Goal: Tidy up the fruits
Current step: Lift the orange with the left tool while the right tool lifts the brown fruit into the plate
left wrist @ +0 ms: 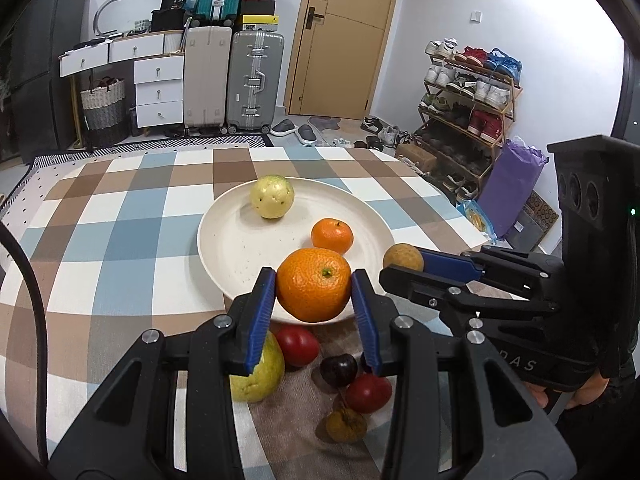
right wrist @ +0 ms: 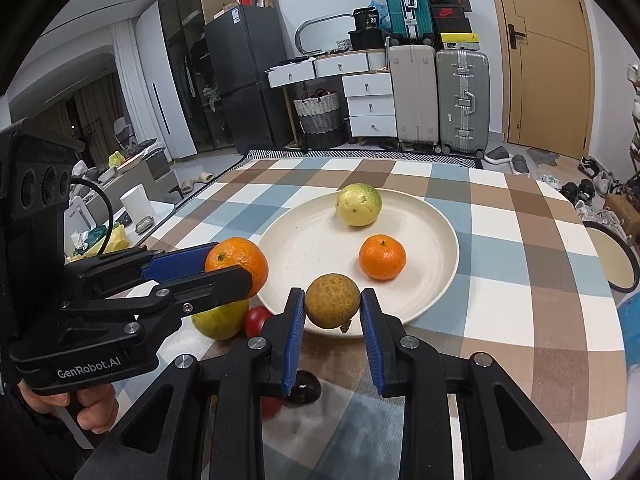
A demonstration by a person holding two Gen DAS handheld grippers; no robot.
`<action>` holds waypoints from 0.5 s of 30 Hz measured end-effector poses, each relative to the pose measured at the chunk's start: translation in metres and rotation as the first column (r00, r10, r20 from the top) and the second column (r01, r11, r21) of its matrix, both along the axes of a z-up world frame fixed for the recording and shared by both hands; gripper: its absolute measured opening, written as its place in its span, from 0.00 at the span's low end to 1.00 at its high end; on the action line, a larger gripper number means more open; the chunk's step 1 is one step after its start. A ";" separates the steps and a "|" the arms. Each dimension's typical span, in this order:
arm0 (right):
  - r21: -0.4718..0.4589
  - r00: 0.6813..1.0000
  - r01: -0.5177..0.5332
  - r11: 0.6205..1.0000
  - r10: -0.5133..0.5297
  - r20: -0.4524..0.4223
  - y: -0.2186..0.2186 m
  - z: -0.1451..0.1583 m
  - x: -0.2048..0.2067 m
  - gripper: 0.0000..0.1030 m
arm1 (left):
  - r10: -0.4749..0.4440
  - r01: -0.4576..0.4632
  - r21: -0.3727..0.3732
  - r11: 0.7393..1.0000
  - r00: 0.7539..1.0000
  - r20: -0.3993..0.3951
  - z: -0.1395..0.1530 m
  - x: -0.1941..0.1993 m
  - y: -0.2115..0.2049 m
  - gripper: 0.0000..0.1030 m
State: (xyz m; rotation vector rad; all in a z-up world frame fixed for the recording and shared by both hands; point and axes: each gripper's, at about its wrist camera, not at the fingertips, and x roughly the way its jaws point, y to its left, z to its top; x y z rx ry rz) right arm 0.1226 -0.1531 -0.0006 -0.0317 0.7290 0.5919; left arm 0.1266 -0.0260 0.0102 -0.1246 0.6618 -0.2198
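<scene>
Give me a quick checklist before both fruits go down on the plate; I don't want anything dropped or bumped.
1. Left tongs grip the big orange between both pads: ok.
2. Right tongs grip the brown fruit: ok.
3. Bare room on the plate for two more: ok.
4. Yellow-green fruit and small orange on the plate lie clear of the near half: ok.
5. The two tongs apart from each other: ok, but close.
6. Fruit under the tongs cleared: cannot tell.

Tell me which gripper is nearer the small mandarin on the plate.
Right. The right gripper, shut on a brown fruit, sits just beside the small mandarin; the left gripper, holding the big orange, is farther off.
</scene>
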 end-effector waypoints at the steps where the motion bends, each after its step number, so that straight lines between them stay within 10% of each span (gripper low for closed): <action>1: 0.000 1.000 0.004 1.000 -0.004 0.001 0.000 0.000 0.002 0.28 | 0.003 -0.003 0.001 1.000 1.000 -0.002 0.000 0.003 0.001 0.35; 15: 0.001 0.999 0.037 0.999 -0.037 -0.035 0.004 -0.010 0.033 0.28 | 0.018 -0.018 0.006 1.000 0.999 -0.033 -0.009 0.040 0.004 0.35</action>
